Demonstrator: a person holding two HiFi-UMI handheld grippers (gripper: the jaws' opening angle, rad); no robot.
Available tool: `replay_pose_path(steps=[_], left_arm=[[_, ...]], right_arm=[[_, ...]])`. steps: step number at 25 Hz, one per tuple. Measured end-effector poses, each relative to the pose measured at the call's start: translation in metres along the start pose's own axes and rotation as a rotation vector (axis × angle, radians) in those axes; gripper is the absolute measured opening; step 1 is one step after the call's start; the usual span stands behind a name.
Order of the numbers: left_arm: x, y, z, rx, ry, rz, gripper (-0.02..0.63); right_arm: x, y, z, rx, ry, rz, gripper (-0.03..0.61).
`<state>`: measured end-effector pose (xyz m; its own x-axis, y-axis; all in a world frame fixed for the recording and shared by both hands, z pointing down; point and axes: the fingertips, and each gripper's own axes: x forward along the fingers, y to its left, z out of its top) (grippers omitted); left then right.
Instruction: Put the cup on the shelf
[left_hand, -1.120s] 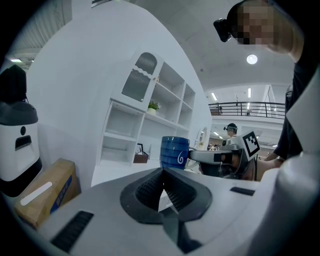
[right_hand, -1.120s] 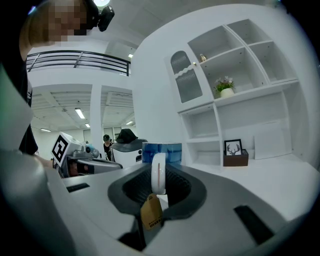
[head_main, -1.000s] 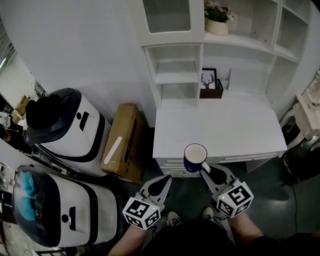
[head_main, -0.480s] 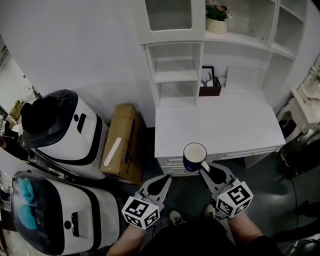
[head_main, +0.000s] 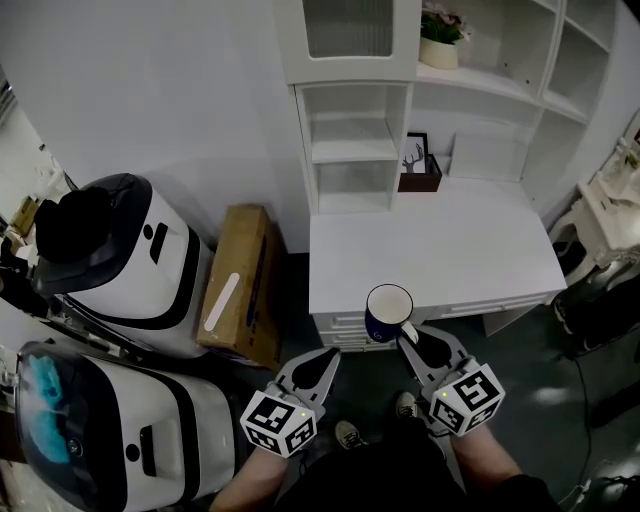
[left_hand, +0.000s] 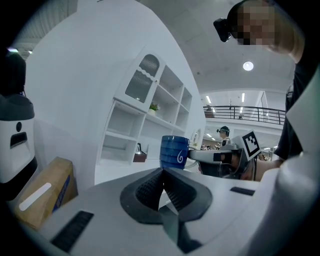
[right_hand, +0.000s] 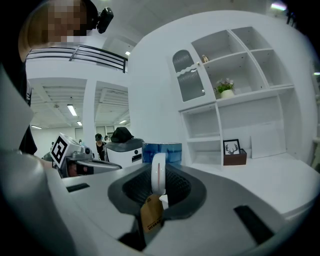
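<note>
Blue mug (head_main: 389, 313) upright, in air over front edge of white desk (head_main: 440, 250), not yet shelved; white handle (right_hand: 158, 172) pinched in right gripper (head_main: 412, 342), clamped firm; left gripper (head_main: 322, 362) off desk's front edge, jaws pressed together, nothing between; shelf unit (head_main: 357, 150) at desk's back-left corner, cubbies open; best carried forward level, lifted clear of cubby lip, kept from swinging about handle, base set flat before release.
</note>
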<state>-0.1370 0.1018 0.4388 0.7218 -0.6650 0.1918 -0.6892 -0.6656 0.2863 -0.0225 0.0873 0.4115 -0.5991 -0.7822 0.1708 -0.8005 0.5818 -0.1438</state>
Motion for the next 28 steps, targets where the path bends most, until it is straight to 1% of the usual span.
replay_pose_path(steps=[4,13,18,28], left_arm=[[0.003,0.003,0.004,0.010,-0.002,0.009,0.006],[0.016,0.013,0.018,0.020,-0.026,0.062,0.006],[0.034,0.017,0.022,0.013,-0.028,0.091,0.006],[0.076,0.021,0.031,0.004,-0.026,0.119,0.006]], right_arm=[[0.006,-0.005,0.001,0.004,-0.008,0.006,0.046],[0.023,-0.021,0.009,-0.001,-0.016,0.053,0.046],[0.034,-0.040,0.012,-0.003,-0.009,0.086,0.046],[0.056,-0.081,0.023,-0.009,0.000,0.123,0.046]])
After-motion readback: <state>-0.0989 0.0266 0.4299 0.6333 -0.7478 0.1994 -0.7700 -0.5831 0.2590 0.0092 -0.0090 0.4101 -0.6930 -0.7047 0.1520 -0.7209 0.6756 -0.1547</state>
